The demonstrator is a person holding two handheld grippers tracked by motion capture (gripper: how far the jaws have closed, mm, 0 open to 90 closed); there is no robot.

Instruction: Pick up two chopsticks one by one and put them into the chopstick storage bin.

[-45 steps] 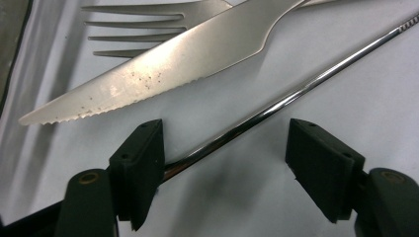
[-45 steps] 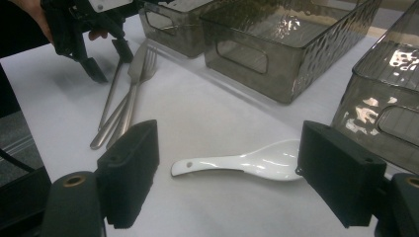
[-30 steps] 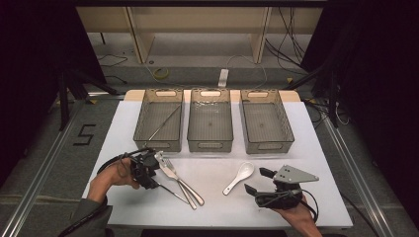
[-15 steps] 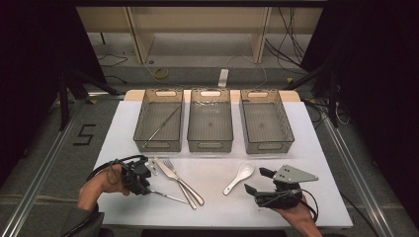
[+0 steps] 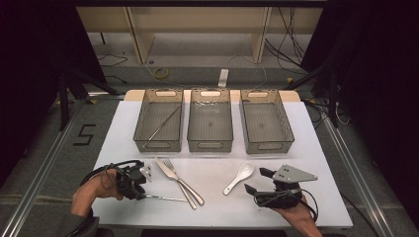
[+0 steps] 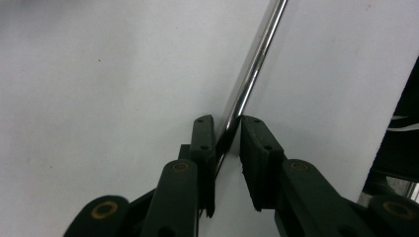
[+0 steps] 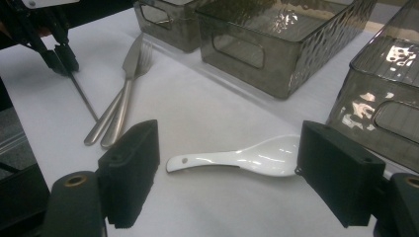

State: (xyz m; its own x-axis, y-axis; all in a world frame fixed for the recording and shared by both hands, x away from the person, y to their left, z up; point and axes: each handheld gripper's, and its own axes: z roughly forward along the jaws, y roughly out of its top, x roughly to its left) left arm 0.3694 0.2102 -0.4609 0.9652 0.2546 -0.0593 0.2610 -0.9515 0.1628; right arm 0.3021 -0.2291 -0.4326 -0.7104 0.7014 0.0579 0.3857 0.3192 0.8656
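- Overhead, the high view shows a white table (image 5: 316,148) with three grey bins in a row at the back: the left bin (image 5: 159,120) holds one thin metal rod, the middle bin (image 5: 210,120) and the right bin (image 5: 267,121) show nothing inside
- In front of the bins lie one knife (image 5: 179,181) and one fork (image 5: 184,178) side by side and touching, and one white spoon (image 5: 239,177) well to their right
- One metal chopstick (image 5: 165,198) lies flat near the front edge, its left end at the left gripper (image 5: 143,185), which a hand (image 5: 91,190) holds at the front left corner; the right gripper (image 5: 258,181) sits at the front right, near the spoon but apart from it
- Next, the left gripper view: its two black jaws have just been closing and stand narrow around the chopstick (image 6: 249,74); the left pad touches the shiny rod, while a small gap shows on the other side, so no firm grip yet
- Last, the right gripper view: its two jaws stand wide apart and hold nothing, with the spoon (image 7: 237,159) lying on the table between them; the knife (image 7: 129,81) and fork (image 7: 141,61) lie further off, and the left gripper (image 7: 62,61) stands at the chopstick's end (image 7: 84,101)
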